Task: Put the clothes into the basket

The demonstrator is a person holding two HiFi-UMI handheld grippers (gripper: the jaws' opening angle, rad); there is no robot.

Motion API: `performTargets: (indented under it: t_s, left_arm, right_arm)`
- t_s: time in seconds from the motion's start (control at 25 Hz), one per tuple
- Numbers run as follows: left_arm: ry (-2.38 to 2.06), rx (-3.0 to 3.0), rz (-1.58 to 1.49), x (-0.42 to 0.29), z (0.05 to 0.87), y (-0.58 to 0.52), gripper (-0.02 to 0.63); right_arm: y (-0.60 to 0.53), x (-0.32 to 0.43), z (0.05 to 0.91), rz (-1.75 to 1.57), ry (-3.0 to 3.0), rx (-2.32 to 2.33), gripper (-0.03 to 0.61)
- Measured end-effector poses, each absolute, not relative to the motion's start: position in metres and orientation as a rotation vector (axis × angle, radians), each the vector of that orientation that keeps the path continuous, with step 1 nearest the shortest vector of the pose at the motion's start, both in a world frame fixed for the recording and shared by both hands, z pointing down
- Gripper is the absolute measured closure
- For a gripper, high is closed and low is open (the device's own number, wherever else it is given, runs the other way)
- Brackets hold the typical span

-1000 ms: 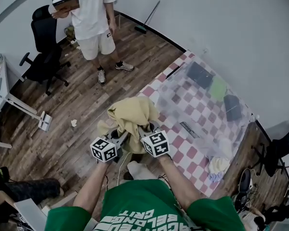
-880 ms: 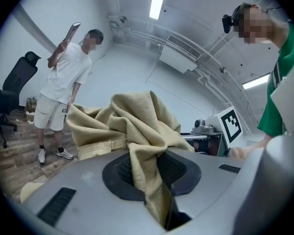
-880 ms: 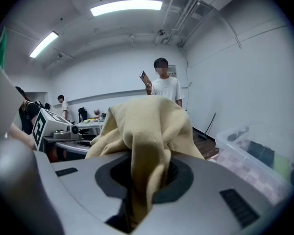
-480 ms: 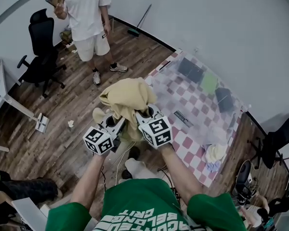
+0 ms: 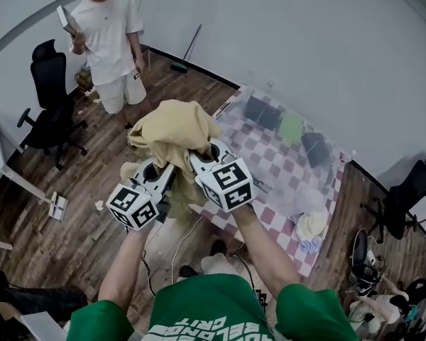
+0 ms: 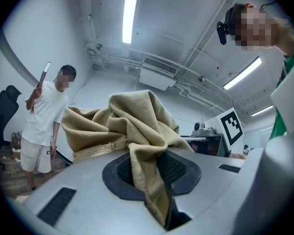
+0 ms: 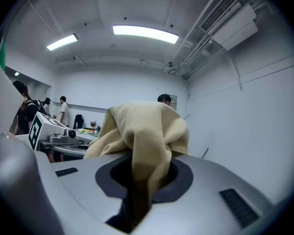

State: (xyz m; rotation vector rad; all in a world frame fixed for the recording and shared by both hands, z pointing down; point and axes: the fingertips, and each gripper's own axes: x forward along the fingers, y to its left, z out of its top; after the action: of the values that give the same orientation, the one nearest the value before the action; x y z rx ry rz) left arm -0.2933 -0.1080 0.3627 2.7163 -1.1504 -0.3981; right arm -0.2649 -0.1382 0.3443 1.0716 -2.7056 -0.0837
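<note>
A crumpled beige garment hangs in the air in front of me, above the wooden floor and left of the table. My left gripper is shut on its lower left part, and my right gripper is shut on it just beside. In the left gripper view the beige garment runs down between the jaws of the left gripper. The right gripper view shows the same garment bunched over the right gripper and pinched in it. No basket shows in any view.
A table with a pink-and-white checked cloth stands to the right, with dark items, a green item and a pale cloth on it. A person in white stands at the far left by a black office chair.
Both grippers have risen with the beige garment, held close together. The person in white now appears farther up and to the left in the head view.
</note>
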Motion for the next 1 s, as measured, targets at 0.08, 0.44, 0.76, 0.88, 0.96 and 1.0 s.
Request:
performTargets:
  t_s: [0.08, 0.44, 0.76, 0.88, 0.96, 1.0]
  left_arm:
    - [-1.15, 2.746, -0.409, -0.288, 0.342, -0.114, 0.554]
    - [-1.141, 2.844, -0.435, -0.242, 0.276, -0.148, 0.555]
    - [-1.062, 2.975, -0.484, -0.169, 0.208, -0.187, 0.555]
    - [-1.011, 3.023, -0.505, -0.129, 0.186, -0.202, 0.555]
    - [-0.969, 3.051, -0.516, -0.101, 0.175, -0.211, 0.555]
    - [-0.947, 3.062, -0.52, -0.087, 0.171, -0.215, 0.555]
  right_arm:
    - [-0.143, -0.26, 0.324, -0.123, -2.718, 1.082, 0.52]
    - [-0.175, -0.214, 0.256, -0.232, -2.748, 1.134, 0.522]
    - [-0.21, -0.139, 0.187, -0.357, -2.754, 1.239, 0.523]
    - [-0.223, -0.099, 0.165, -0.398, -2.741, 1.292, 0.523]
    - [-0.231, -0.07, 0.153, -0.419, -2.727, 1.334, 0.523]
    - [-0.235, -0.056, 0.149, -0.425, -2.719, 1.356, 0.523]
